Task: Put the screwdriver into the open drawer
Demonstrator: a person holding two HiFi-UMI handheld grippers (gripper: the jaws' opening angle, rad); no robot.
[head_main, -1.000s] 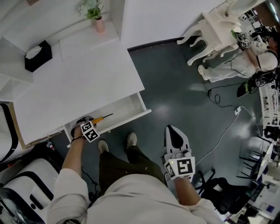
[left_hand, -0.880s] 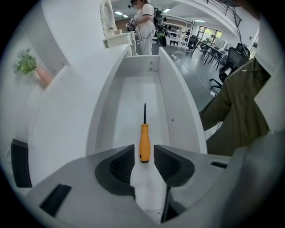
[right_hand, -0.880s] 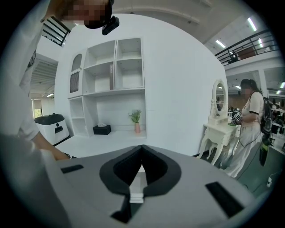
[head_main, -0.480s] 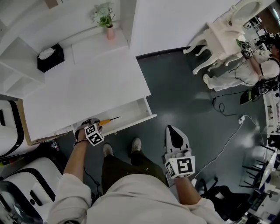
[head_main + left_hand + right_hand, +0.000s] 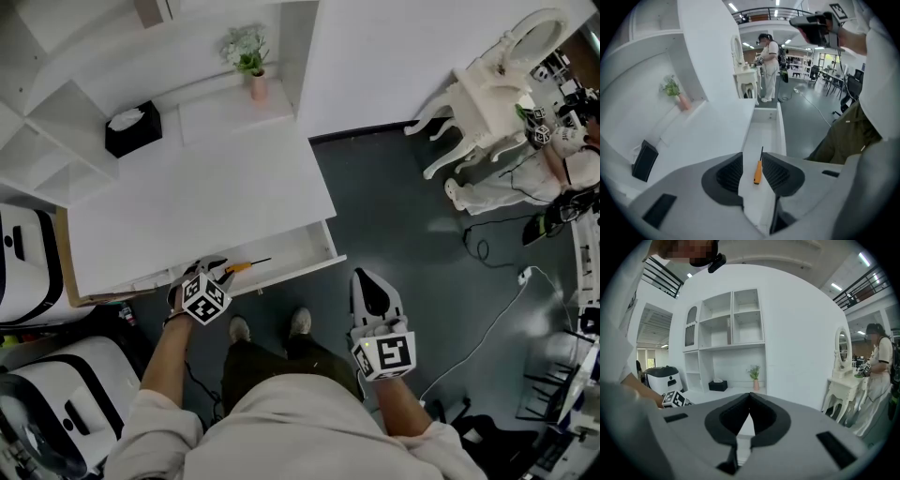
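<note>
The orange-handled screwdriver [image 5: 242, 268] [image 5: 758, 170] lies on the floor of the open white drawer [image 5: 298, 272] [image 5: 781, 136], its dark shaft pointing along the drawer. My left gripper [image 5: 212, 272] [image 5: 752, 158] hovers over the drawer's near end, open; the screwdriver sits in the gap between the jaws with neither pad touching it. My right gripper [image 5: 366, 277] [image 5: 750, 398] hangs over the dark floor to the right of the drawer, shut with nothing in it.
The white desk top [image 5: 197, 202] runs above the drawer, with a black tissue box [image 5: 132, 130] and a potted plant [image 5: 250, 58] on the shelves behind. A white dressing table [image 5: 487, 84] and a person [image 5: 562, 164] are at the far right. A cable [image 5: 487, 281] crosses the floor.
The head view has shifted, so the desk sits lower and further right. My left gripper has drawn back a little from the screwdriver, which now rests in the drawer. The right gripper has stayed put.
</note>
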